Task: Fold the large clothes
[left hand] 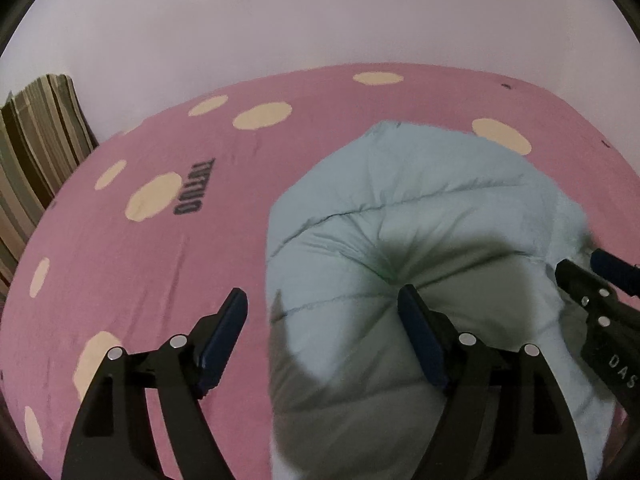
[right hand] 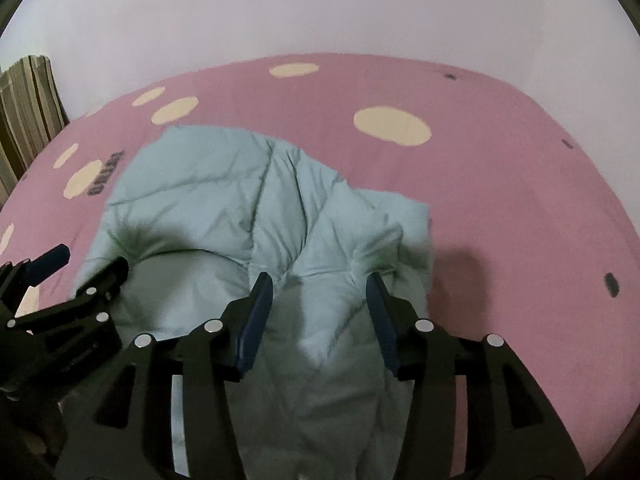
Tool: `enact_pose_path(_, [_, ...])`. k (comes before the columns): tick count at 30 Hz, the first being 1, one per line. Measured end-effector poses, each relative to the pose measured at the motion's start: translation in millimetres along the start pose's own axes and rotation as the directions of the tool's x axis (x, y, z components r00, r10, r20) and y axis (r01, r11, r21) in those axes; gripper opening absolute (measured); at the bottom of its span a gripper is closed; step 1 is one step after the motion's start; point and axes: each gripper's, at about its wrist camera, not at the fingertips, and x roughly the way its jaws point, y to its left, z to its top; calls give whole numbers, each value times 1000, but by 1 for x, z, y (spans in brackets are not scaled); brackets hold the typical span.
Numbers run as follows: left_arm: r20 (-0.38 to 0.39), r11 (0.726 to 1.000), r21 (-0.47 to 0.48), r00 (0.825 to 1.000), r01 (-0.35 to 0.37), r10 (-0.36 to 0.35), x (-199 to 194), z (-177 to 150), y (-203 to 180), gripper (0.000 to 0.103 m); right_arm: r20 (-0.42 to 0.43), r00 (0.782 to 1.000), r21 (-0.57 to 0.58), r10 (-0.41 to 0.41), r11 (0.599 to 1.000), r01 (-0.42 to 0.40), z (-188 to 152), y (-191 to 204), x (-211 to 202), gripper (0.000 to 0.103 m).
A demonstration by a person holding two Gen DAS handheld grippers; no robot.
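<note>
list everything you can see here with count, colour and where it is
puffy quilted garment: one, pale blue-green, bunched in the middle of the bed, right below both tools
bed sheet: one, pink with cream dots and a dark printed word, covers the whole bed under the garment
striped fabric: one, brown, green and cream stripes, at the far left edge beside the bed
wall: one, pale lilac-white, behind the bed
left tool: one, black with dark blue pads, jaws open, over the left edge of the garment, nothing gripped
right tool: one, black with dark blue pads, jaws open with garment fabric lying between them, pads not pressing on it
</note>
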Motion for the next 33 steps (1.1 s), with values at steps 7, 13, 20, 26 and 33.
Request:
enact_pose_path(7, [112,999,-31,994,22,-19,-72,-5,14,80,132,991,11,13,1000,-14,-1,-2,-75,67])
enact_pose_path(13, [160,998,-58,987,12,-2,-120,-29,23,84,183,983,9,27,1000,-30,-24,-5,-123,81])
enact_pose_path(20, [186,997,-78,983,5,9,-157,-54,24,86,203,979,-5,26,1000,-26,-51,-5,-154,86])
enact_pose_path(26, [208,995,-94,978,14,6,-177,-70,24,86,217,976,-12,26,1000,-24,-67,-5,-168,89])
enact_pose_path(33, [201,993,-116,979,13,10,-182,-82,29,86,218,976,-24,22,1000,-17,-78,-3,-171,89])
